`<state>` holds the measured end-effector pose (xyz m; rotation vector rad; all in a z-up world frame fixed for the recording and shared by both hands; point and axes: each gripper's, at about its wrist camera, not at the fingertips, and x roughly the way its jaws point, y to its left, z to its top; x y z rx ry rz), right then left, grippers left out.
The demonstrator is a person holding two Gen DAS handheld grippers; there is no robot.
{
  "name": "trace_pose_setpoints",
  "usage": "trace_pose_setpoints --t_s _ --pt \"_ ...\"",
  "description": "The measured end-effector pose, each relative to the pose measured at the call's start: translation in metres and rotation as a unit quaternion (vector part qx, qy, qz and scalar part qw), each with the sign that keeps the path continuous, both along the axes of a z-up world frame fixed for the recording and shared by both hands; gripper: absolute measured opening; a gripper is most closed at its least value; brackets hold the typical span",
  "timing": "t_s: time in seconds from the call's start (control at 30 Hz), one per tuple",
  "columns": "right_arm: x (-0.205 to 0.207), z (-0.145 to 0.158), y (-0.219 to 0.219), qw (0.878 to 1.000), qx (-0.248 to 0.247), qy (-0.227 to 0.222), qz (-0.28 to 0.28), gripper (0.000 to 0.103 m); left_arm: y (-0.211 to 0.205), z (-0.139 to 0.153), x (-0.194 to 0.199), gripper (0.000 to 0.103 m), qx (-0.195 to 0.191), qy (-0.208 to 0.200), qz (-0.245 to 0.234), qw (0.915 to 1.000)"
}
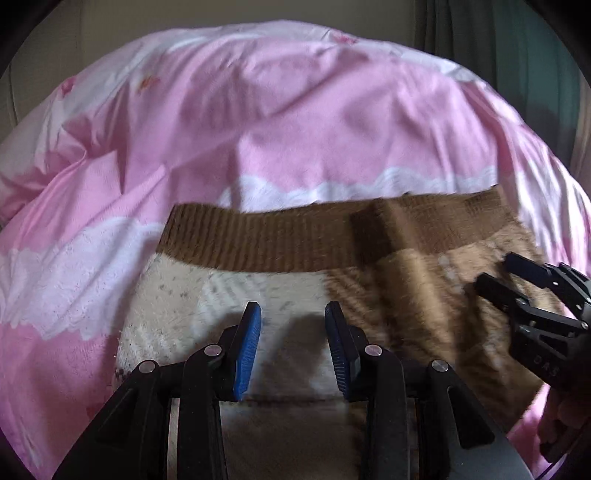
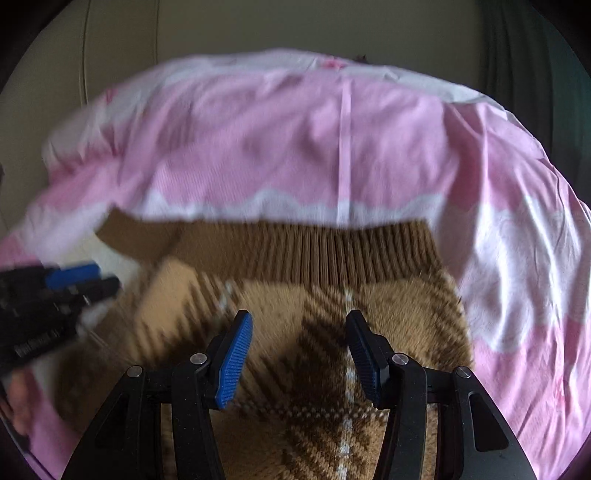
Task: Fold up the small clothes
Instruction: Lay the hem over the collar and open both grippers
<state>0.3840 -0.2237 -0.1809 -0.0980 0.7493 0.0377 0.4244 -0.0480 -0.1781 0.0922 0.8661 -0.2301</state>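
Note:
A small knitted sweater (image 1: 258, 291) lies flat on the bed, with a brown ribbed hem (image 1: 266, 240) at the far edge, a cream half on the left and a tan-and-brown plaid half (image 2: 332, 332) on the right. My left gripper (image 1: 293, 314) is open and empty just above the cream half. My right gripper (image 2: 299, 325) is open and empty above the plaid half. Each gripper shows in the other's view: the right one (image 1: 495, 273) at the right edge, the left one (image 2: 99, 278) at the left edge, blurred.
A wrinkled pink bedsheet (image 1: 295, 122) with white lace-like bands (image 2: 517, 258) covers the bed on all sides of the sweater. A pale wall (image 2: 258, 29) stands behind the bed and a dark green curtain (image 1: 517, 55) hangs at the far right.

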Motion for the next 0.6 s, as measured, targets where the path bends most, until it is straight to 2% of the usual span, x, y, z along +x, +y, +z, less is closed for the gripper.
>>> trace_pose_setpoints --t_s 0.1,0.17,0.3,0.43,0.57,0.6 --pt "0.003 -0.005 -0.005 1.0 -0.015 -0.007 -0.013 0.054 0.014 -0.008 0.008 0.038 0.005 -0.007 0.023 0.9997" --pt "0.006 -0.006 -0.012 1.0 -0.007 -0.008 -0.02 0.054 0.023 -0.012 0.013 0.038 0.012 -0.012 0.04 0.9991" --pt "0.012 -0.009 -0.022 0.999 0.013 -0.007 -0.034 0.054 0.031 -0.016 0.016 0.038 0.016 -0.013 0.046 0.9987" --pt "0.005 0.002 -0.018 0.999 0.011 -0.012 -0.033 0.056 0.028 -0.008 0.006 0.038 0.023 -0.018 0.048 0.9984" --pt "-0.016 0.022 -0.03 0.998 0.037 -0.024 -0.043 0.057 0.024 0.007 -0.016 0.057 0.022 -0.021 0.053 0.9981" --pt "-0.027 0.03 -0.038 0.997 0.046 -0.029 -0.054 0.06 0.025 0.011 -0.025 0.059 0.024 -0.024 0.057 0.9978"
